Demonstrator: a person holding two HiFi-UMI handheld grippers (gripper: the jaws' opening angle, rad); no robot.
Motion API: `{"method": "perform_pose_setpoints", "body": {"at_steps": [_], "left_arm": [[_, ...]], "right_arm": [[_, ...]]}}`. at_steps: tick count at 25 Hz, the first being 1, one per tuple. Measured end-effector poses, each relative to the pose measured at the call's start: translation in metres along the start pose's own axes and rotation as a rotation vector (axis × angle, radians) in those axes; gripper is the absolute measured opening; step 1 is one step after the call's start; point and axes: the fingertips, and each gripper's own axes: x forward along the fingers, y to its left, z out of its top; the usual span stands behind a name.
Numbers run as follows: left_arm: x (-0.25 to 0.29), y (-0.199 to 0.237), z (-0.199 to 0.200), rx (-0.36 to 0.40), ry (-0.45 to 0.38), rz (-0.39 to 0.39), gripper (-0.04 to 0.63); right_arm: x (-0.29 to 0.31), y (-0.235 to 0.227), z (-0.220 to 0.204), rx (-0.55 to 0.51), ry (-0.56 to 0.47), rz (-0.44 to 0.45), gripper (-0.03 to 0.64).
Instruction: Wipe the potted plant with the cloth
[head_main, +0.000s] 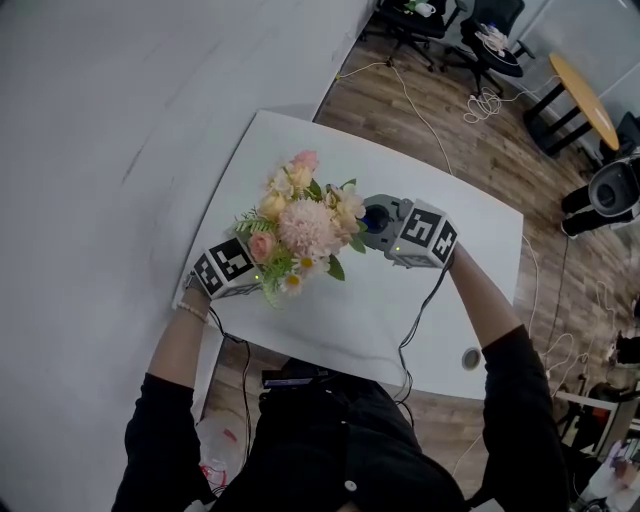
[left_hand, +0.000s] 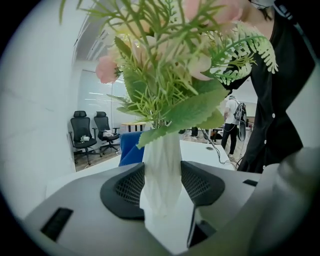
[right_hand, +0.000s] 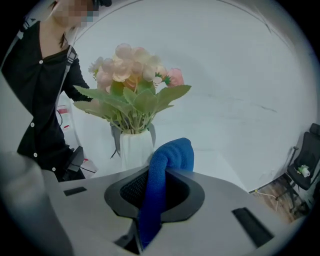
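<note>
Your left hand-held gripper (left_hand: 162, 189) clamps the white vase (left_hand: 162, 152) between wide-set jaws | your right hand-held gripper (right_hand: 158, 194) pinches the blue cloth (right_hand: 171, 156), flowers (right_hand: 132, 75) just ahead of it.

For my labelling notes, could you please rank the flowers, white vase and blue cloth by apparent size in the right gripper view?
1. flowers
2. blue cloth, inflated by nearness
3. white vase, partly hidden

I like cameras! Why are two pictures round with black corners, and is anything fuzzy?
Left gripper view and right gripper view: wide-angle lenses bend them round, leaving black corners. Left gripper view: the nearest flowers are fuzzy. Head view: even light, no glare on the table.
</note>
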Motion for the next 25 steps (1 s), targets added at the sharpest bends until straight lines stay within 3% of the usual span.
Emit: {"method": "perform_pose_setpoints", "body": {"at_steps": [3,10,18,25], "left_arm": [[0.000,-0.001,-0.001,0.005,-0.008,-0.015,0.238],[0.000,0.002,0.011,-0.031,-0.011,0.016,0.238],[0.001,-0.002,0.006,-0.026,-0.044,0.010,0.238],[-0.002,0.001,-0.002,0.012,-0.055,0.038,0.238]], "right_arm": [[0.008,0.002,-0.002,0.017,0.004,0.021,0.078],[0.014,0.001,-0.028,0.123,0.005,-0.018,0.078],[0.027,0.007,-0.062,0.264,0.017,-0.091,0.078],[0.049,0.002,-0.094,0.392,0.009,-0.216,0.078]]}}
